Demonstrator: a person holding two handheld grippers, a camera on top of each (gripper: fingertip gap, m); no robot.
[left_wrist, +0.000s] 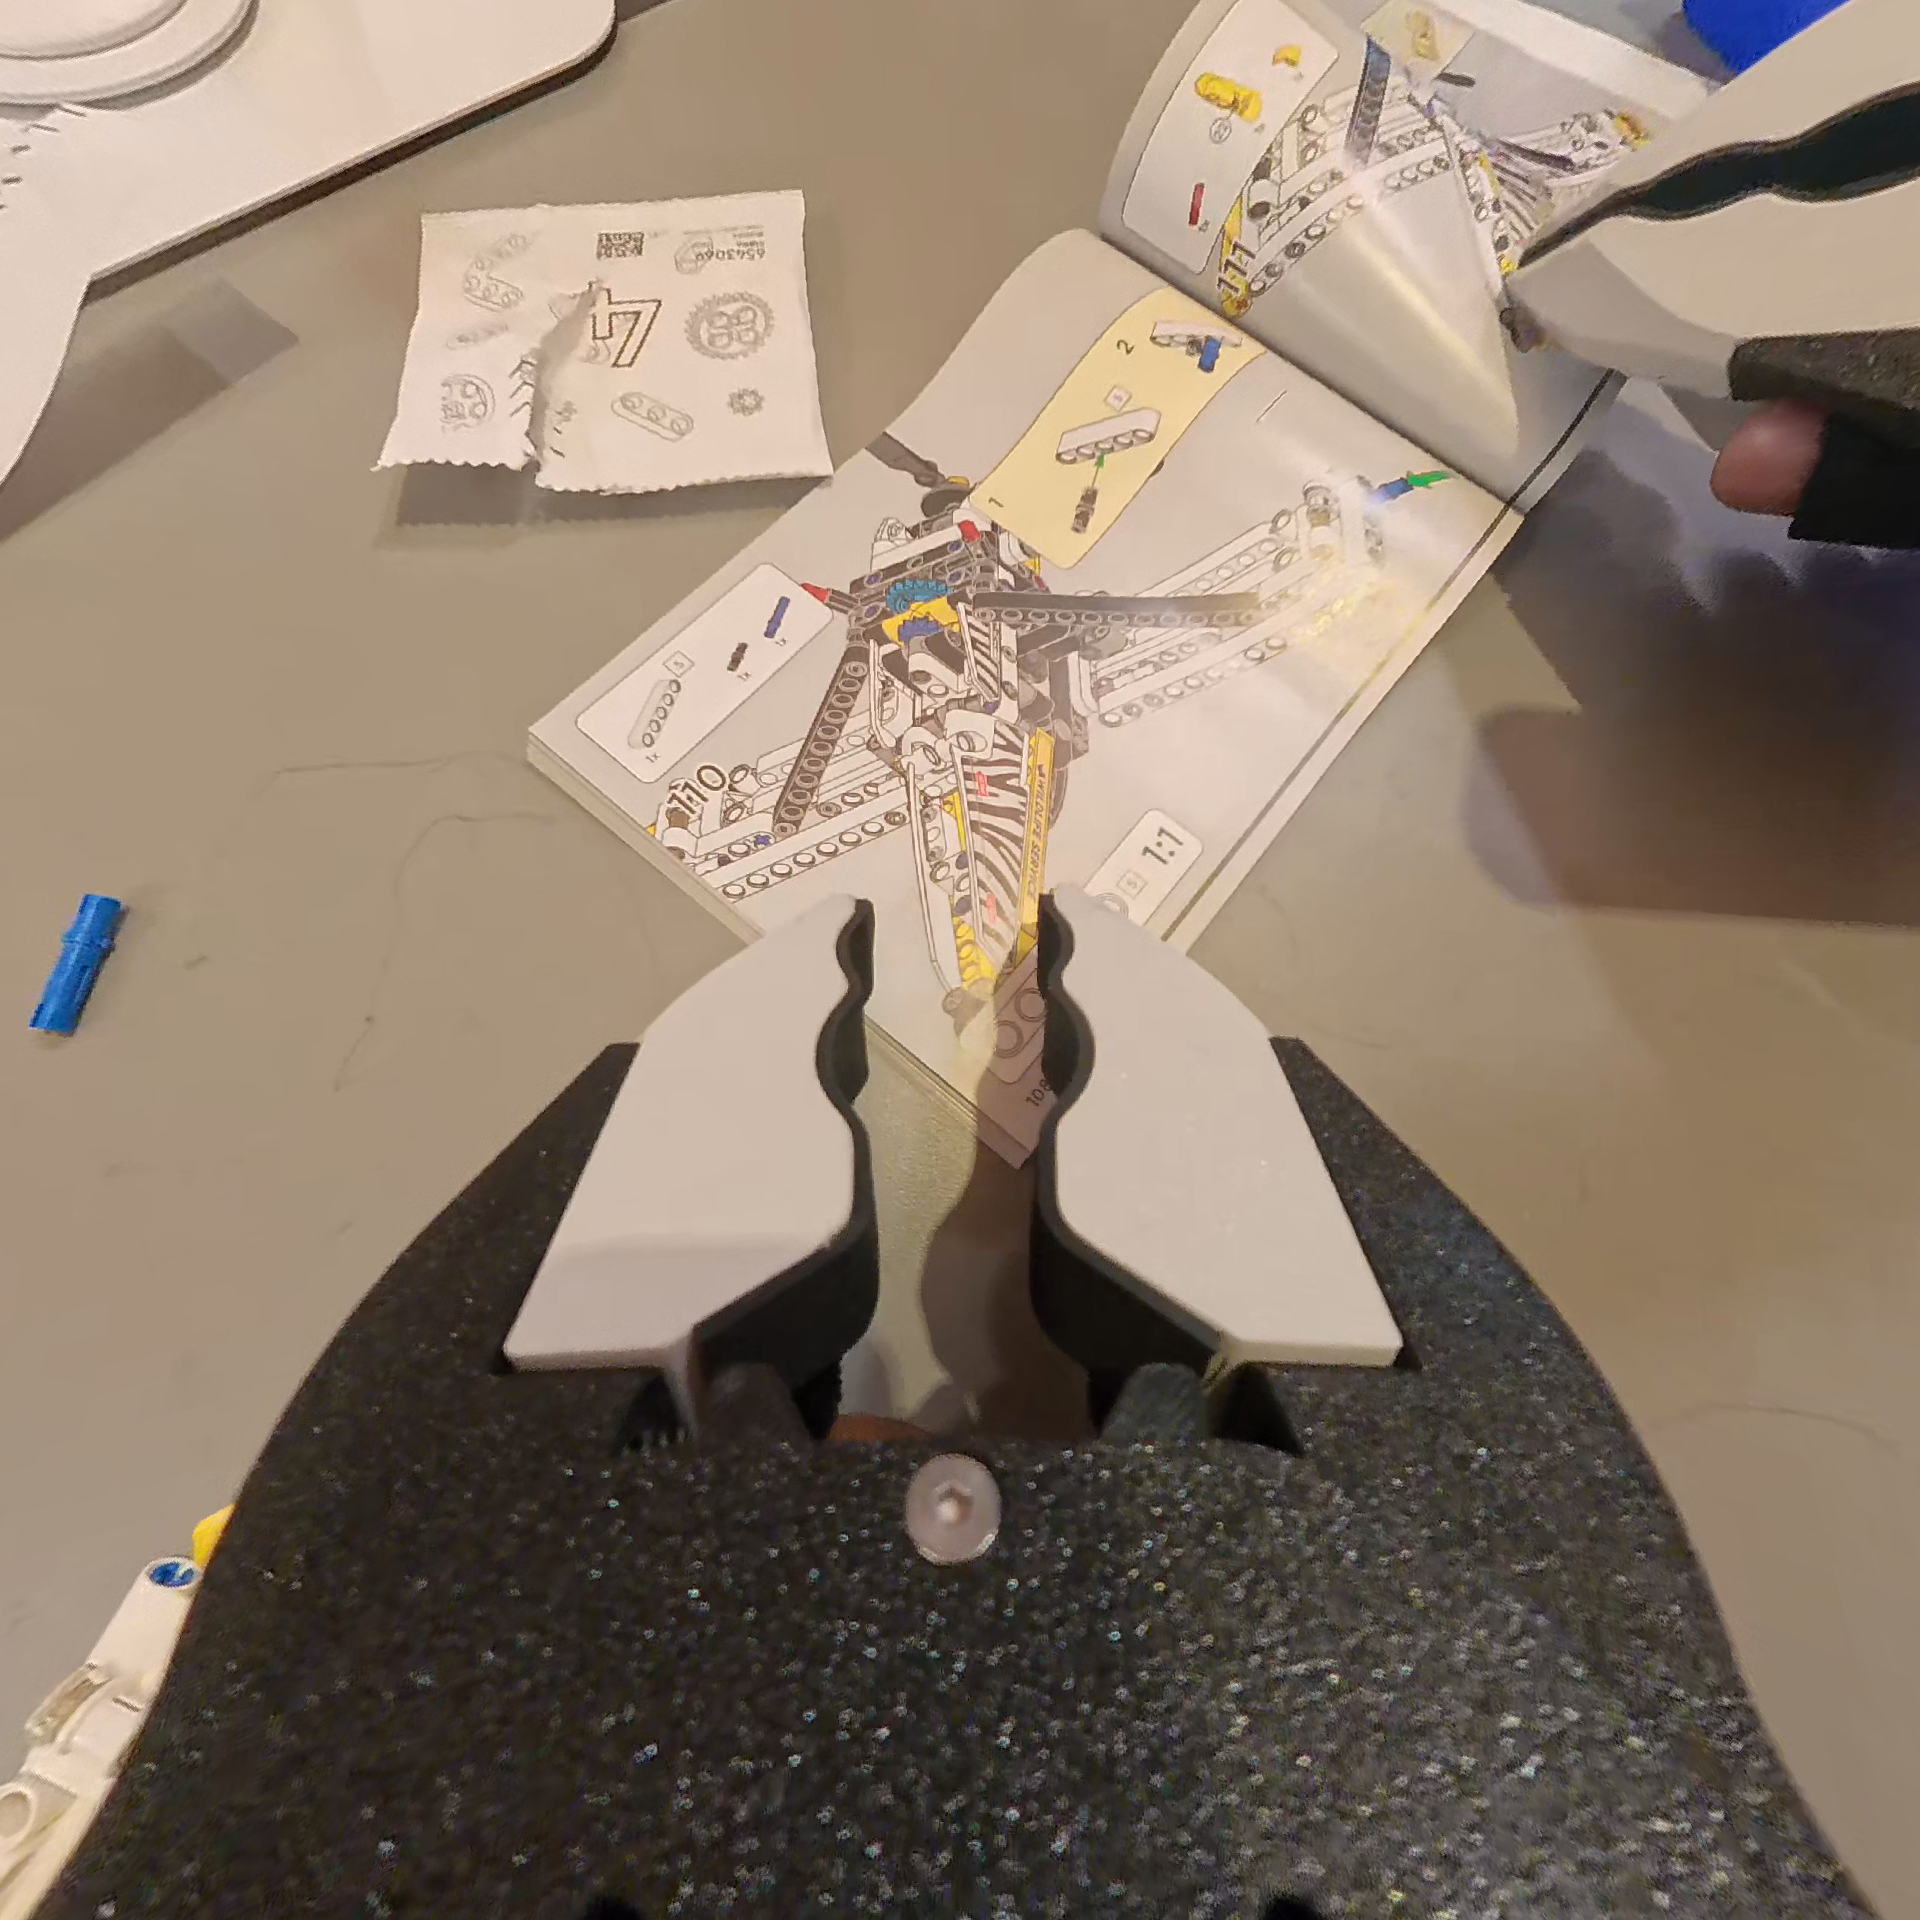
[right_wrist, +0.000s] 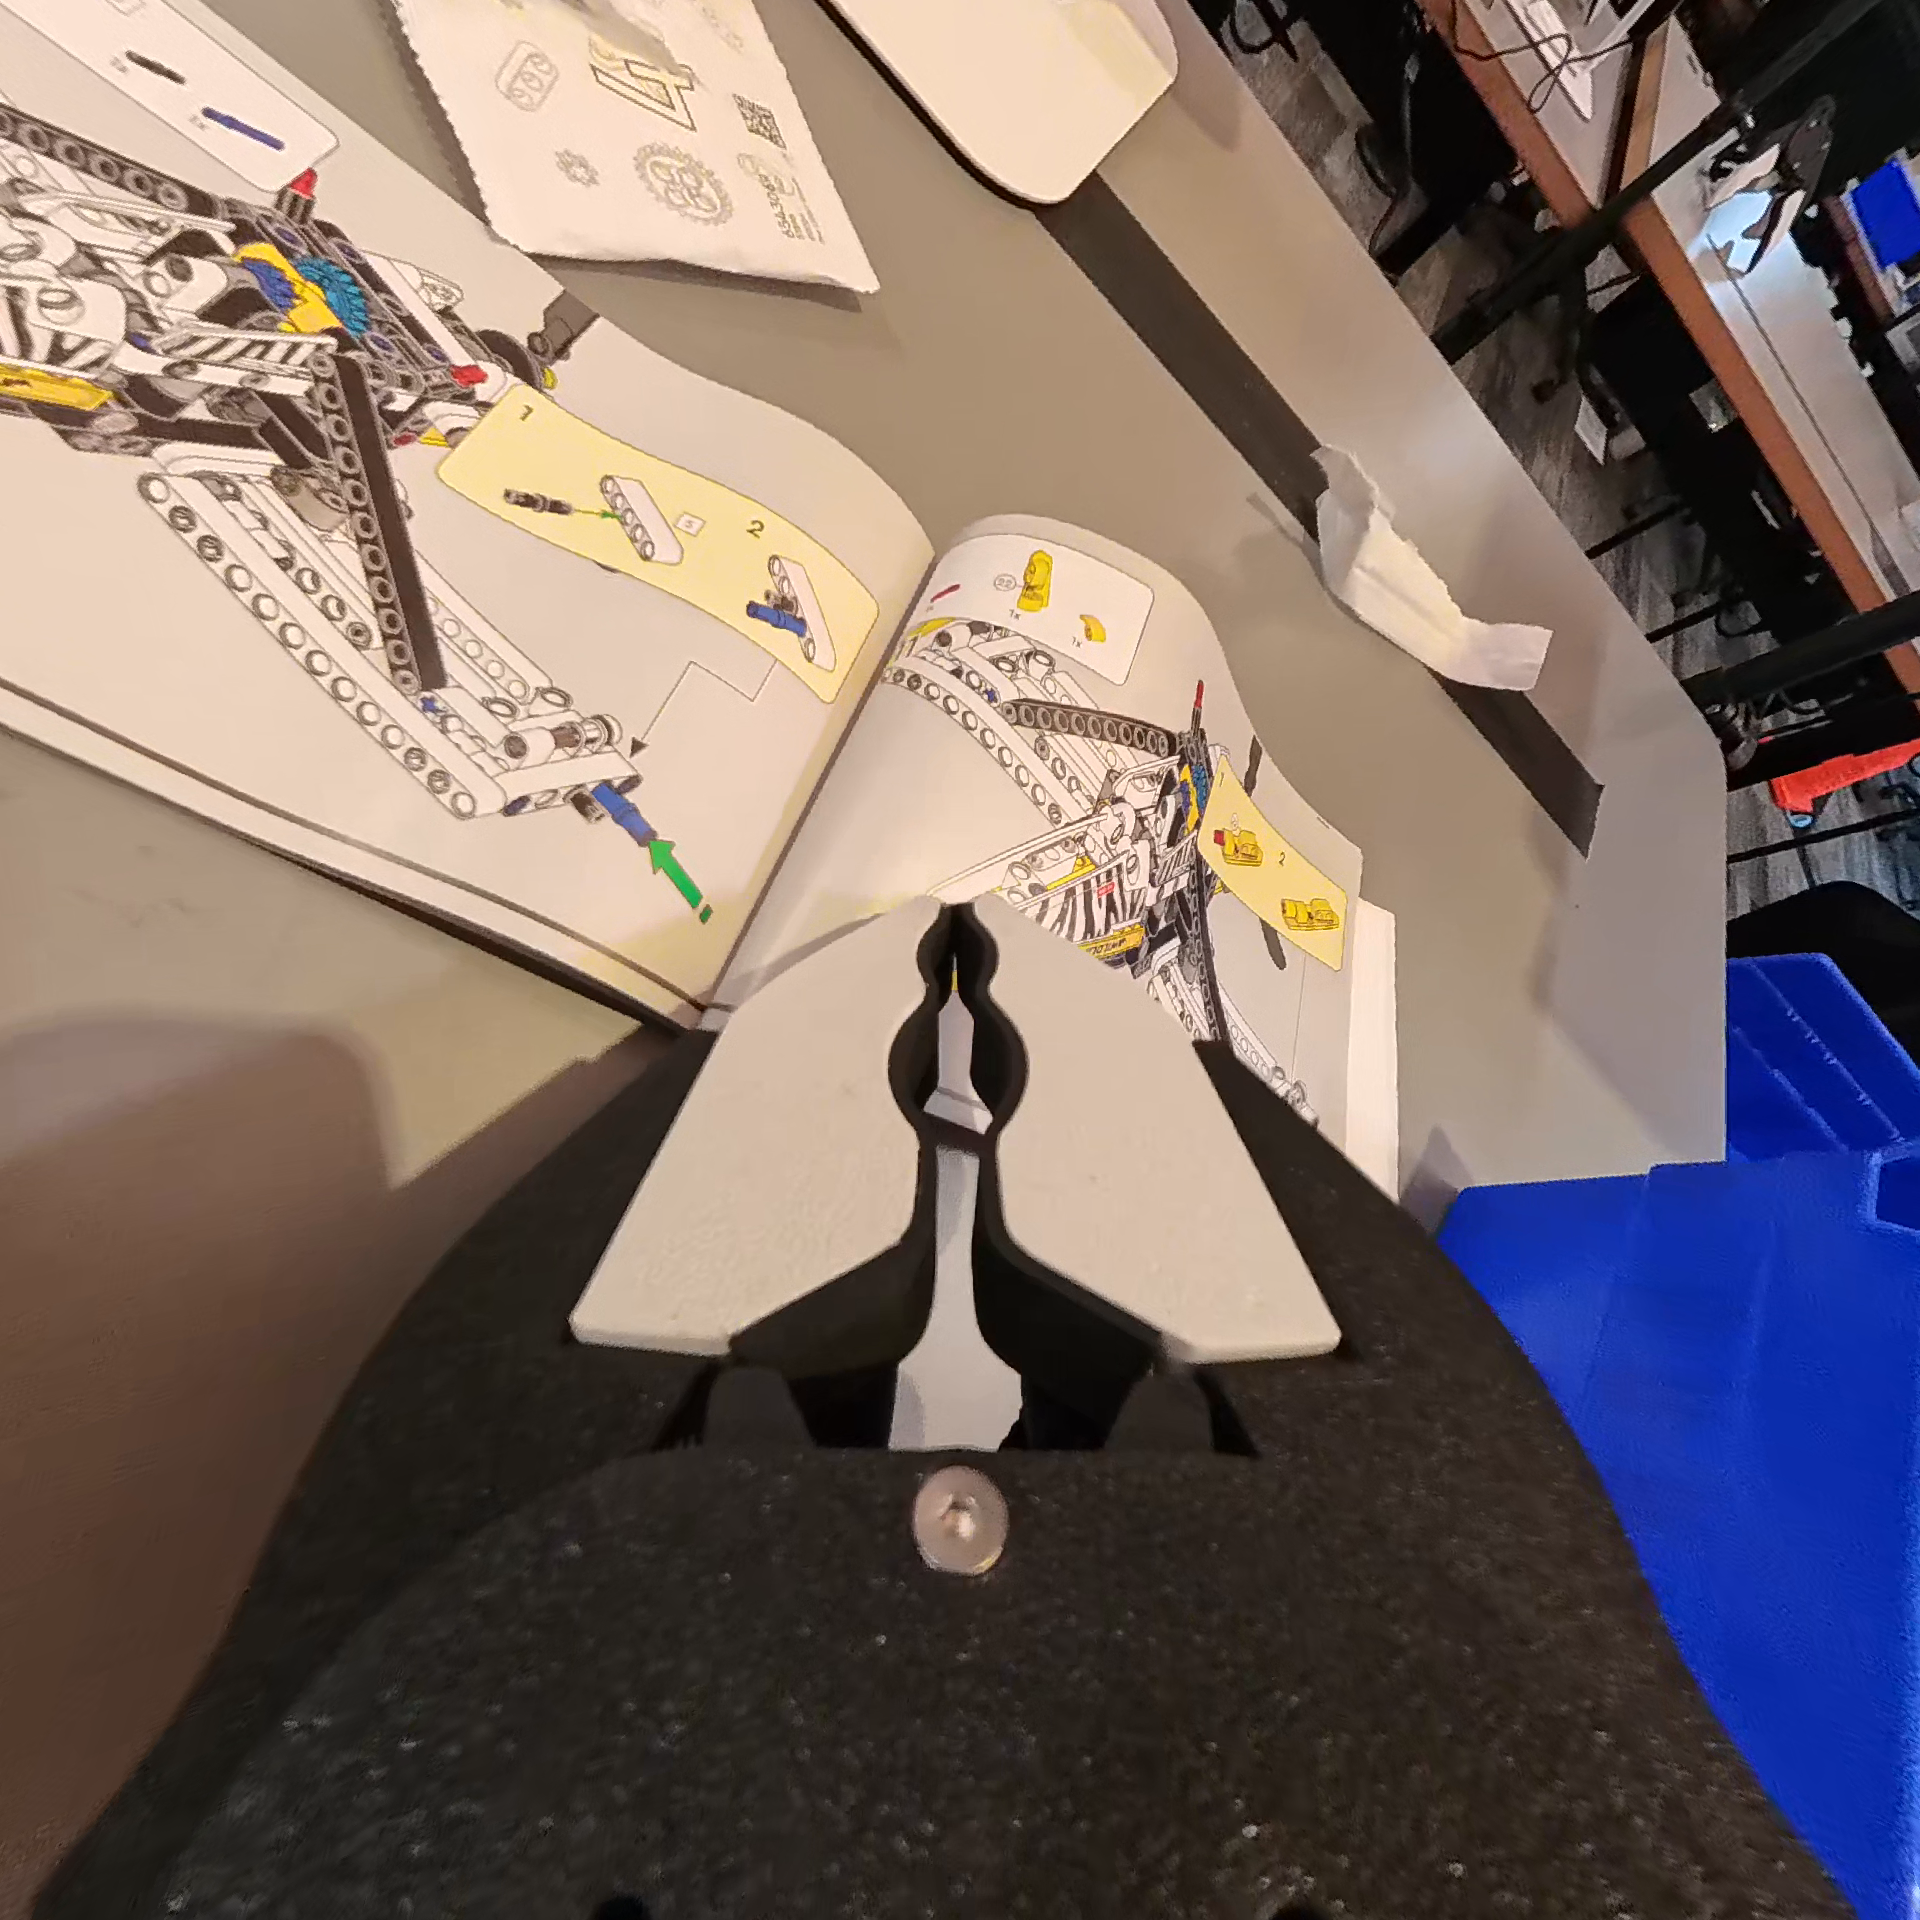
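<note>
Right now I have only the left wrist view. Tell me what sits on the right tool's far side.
Observer: A blue bin stands beside the table's edge, close to the right tool.
Operator: Report that tool's jaws.
Observer: Shut, with the tips together at the edge of the instruction booklet's lifted page.
Operator: Name what lies past that page.
Observer: A torn white paper scrap lies across a black strip on the table.
</note>
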